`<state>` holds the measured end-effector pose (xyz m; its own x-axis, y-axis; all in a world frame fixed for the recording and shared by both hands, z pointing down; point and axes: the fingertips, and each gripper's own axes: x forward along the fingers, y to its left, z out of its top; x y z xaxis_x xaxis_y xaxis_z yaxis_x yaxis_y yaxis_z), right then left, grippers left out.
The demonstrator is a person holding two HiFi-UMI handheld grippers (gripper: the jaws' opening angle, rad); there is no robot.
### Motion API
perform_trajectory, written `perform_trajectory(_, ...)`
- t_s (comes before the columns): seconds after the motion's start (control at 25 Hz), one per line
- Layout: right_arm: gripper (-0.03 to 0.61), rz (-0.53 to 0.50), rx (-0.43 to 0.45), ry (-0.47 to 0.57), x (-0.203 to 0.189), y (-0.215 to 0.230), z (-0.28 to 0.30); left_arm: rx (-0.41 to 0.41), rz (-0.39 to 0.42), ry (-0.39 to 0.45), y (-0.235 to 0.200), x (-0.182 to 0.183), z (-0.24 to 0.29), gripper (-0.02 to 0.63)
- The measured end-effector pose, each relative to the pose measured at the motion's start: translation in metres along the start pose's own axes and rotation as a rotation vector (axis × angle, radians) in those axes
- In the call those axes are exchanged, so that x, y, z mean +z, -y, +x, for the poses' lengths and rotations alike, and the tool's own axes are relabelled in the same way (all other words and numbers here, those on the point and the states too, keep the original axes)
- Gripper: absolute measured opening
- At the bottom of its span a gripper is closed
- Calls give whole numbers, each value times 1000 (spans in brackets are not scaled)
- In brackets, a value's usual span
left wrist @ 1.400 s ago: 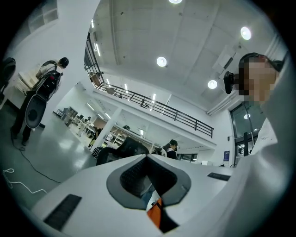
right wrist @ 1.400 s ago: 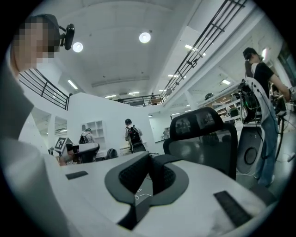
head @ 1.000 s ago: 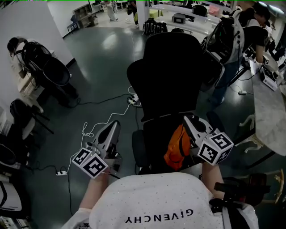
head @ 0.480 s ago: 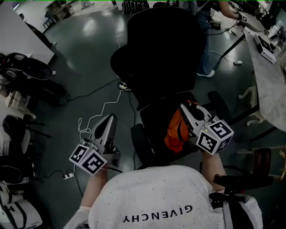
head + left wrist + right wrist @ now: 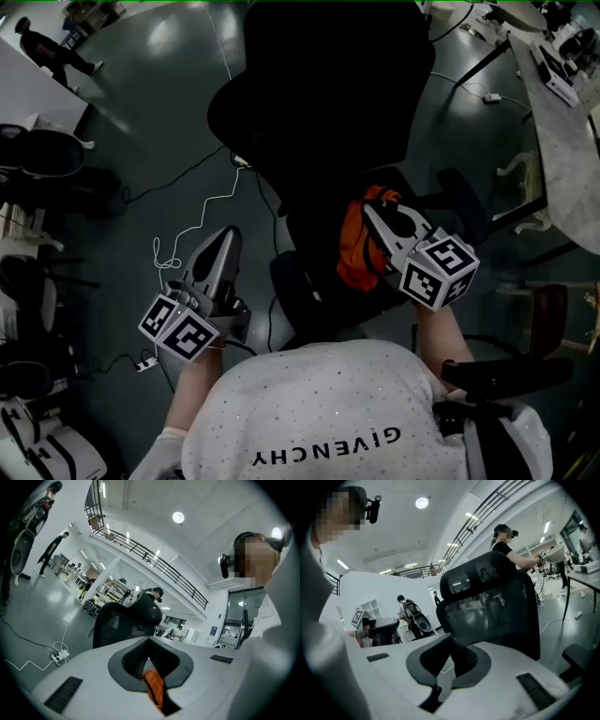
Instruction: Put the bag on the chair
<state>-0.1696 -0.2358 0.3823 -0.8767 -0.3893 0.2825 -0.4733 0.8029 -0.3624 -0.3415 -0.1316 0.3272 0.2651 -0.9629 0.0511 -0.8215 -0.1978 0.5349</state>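
Note:
A black office chair (image 5: 319, 94) stands in front of me, also showing in the left gripper view (image 5: 124, 620) and the right gripper view (image 5: 492, 602). An orange bag (image 5: 352, 248) hangs over its seat. My right gripper (image 5: 377, 211) is shut on the bag's dark strap, and its jaw tips (image 5: 452, 637) are closed. I cannot tell whether the bag touches the seat. My left gripper (image 5: 228, 236) is shut and empty, over the floor left of the chair. A strip of the orange bag (image 5: 152, 688) shows through the slot behind its closed tips (image 5: 150, 640).
A white cable (image 5: 202, 211) runs across the grey floor to a power strip (image 5: 239, 161) by the chair's base. Dark chairs (image 5: 47, 155) stand at the left and a pale desk (image 5: 562, 141) at the right. A person (image 5: 504, 538) stands beyond the chair.
My right gripper has carried the bag lower and further in over the seat, toward the backrest. The left gripper has sunk a little beside the chair. The head view now looks more steeply down.

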Motion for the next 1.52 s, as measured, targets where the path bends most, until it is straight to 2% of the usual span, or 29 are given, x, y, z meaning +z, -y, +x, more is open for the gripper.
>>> perform_trajectory(0.28,2,34,2,-28,-20,17,25,43,56,-108,-25,-26,21,0)
perform_trajectory(0.48,2,39,-17,-69,-42,32,42,29,13,-126,-43,-47,37,0)
perform_trajectory(0.64,2,41,-36,-108,-58,36,48,43,10,-156,-54,-59,43,0)
perform_trajectory(1.04,3,112,-86,-117,-87,64,49,-69,-17,-222,-48,-95,74,0)
perform_trajectory(1.24,3,142,-115,-143,-104,77,51,-119,-25,-293,-46,-114,80,0)
perform_trajectory(1.4,3,141,-114,-195,-120,77,52,-141,-76,-312,-51,-125,83,0)
perform_trajectory(1.52,3,100,-128,-235,-133,81,53,-165,-114,-325,-52,-133,90,0)
